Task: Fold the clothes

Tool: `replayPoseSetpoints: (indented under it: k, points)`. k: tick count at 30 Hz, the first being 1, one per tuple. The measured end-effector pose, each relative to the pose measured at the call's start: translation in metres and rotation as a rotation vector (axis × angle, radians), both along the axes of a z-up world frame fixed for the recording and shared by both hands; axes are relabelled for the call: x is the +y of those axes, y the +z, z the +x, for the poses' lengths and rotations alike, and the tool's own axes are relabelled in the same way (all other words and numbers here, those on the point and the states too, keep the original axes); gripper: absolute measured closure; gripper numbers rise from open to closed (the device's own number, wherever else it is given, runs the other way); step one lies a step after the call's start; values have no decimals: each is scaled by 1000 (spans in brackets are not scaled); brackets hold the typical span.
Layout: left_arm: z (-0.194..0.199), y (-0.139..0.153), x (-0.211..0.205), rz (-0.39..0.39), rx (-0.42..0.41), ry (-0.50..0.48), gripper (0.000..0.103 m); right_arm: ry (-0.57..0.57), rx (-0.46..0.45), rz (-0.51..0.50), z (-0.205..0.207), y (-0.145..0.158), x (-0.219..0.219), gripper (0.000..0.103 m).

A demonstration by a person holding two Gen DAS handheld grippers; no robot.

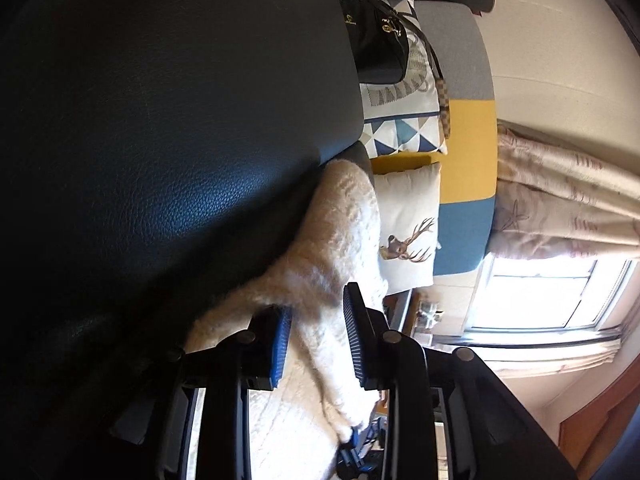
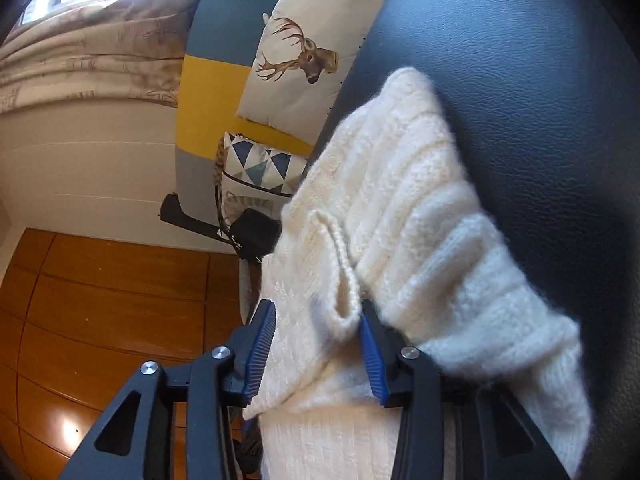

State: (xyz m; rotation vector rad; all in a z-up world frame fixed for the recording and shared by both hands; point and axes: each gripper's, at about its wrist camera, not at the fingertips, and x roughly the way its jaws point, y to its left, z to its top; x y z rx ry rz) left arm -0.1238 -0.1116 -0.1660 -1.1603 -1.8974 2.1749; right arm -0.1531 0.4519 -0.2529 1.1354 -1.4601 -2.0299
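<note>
Sweater (image 2: 400, 208), cream and fuzzy knit, lying on dark leather-textured tabletop (image 2: 520, 80), bunched, with ribbed sleeve running along right side toward near edge. Fold of knit standing up between right tongs (image 2: 316, 344); blue ribbed pads (image 2: 258, 348) set wide apart, fabric touching right pad, left pad just beside cloth. Not pinched shut.

Seen from left wrist view: same sweater (image 1: 332, 248) trailing from tabletop (image 1: 160, 120) edge down between left tongs (image 1: 318, 340). Blue pads (image 1: 282, 344) spread wide, knit passing through gap without being squeezed. Near bottom, tip of sweater meeting other tongs' blue parts; whether gripped there, cannot tell.

Beyond tabletop, sofa (image 2: 208, 92) in blue, yellow and grey blocks. On it, deer cushion (image 2: 304, 56) far, triangle-patterned cushion (image 2: 256, 168) nearer, black handbag (image 2: 256, 236) just beside patterned cushion. Also in left wrist view: deer cushion (image 1: 408, 228), patterned cushion (image 1: 404, 120), handbag (image 1: 376, 40) leaning on it. Patterned curtain (image 1: 560, 200) hanging near bright window (image 1: 540, 296). Wooden floor (image 2: 100, 300) left of tongs, glossy orange-brown.
</note>
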Motion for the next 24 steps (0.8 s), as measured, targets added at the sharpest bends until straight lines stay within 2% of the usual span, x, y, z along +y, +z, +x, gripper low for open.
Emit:
replayPoseSetpoints:
  k: [5,8,9,10,11,13,16,17,19,21,24]
  points:
    - [-2,8,5,-116,-19,-61,75,60,19,127,-3,12,-18,61]
    - [-3,9,6,-137,-28,-88,75,99,27,203,-3,18,-29,61]
    - [-3,8,6,-138,-31,-94,75,104,21,168,-3,15,-31,61]
    - [-3,8,6,-141,-30,-100,75,104,9,81,-4,8,-30,61]
    - [-4,8,6,-144,-30,-105,75,114,9,59,-4,5,-31,64]
    - [-5,7,5,-134,-32,-107,75,149,33,133,-5,8,-37,68]
    - [-5,7,4,-134,-33,-116,75,155,38,139,-5,9,-42,65]
    - [-5,7,4,-134,-33,-118,75,150,27,114,-5,8,-41,61]
    - [-5,6,4,-135,-35,-122,75,153,-10,50,-8,4,-39,61]
    - [-5,6,4,-133,-36,-124,75,213,-38,48,-14,5,-42,61]
    - [-6,6,4,-129,-37,-125,75,199,-95,-6,-18,1,-44,61]
